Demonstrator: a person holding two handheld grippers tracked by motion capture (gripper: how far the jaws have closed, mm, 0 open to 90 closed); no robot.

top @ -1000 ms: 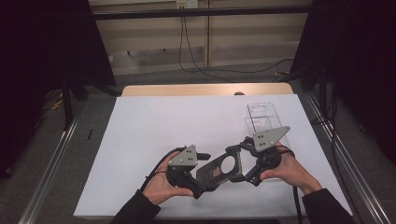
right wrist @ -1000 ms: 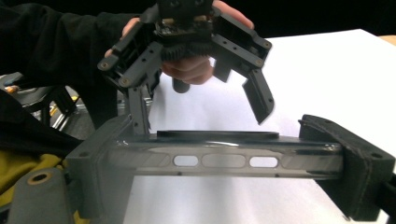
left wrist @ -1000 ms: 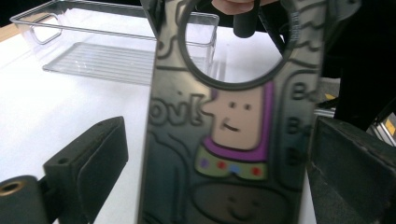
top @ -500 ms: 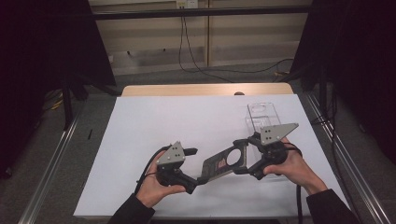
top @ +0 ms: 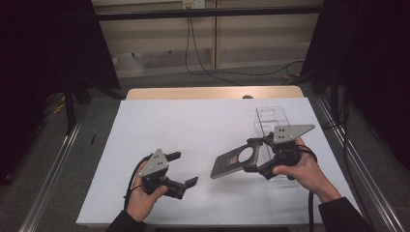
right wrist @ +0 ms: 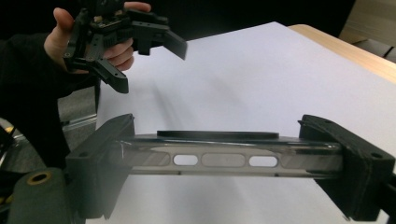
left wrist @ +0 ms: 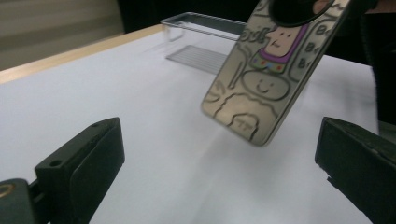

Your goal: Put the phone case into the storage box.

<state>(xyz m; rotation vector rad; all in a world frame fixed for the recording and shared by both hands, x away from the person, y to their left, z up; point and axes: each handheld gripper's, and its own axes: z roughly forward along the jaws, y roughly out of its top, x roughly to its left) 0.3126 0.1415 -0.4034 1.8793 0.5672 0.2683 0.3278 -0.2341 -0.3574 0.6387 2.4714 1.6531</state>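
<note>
The table (top: 203,130) was viewed from above; the phone case (left wrist: 275,60) was seen close from both gripper-mounted cameras.

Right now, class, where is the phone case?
In the high view the phone case is right of centre, held above the white table by the right hand-held gripper.

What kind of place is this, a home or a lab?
Probably a lab recording station: a table under white sheeting, dark curtains at both sides, and cables trailing down the back wall.
</note>
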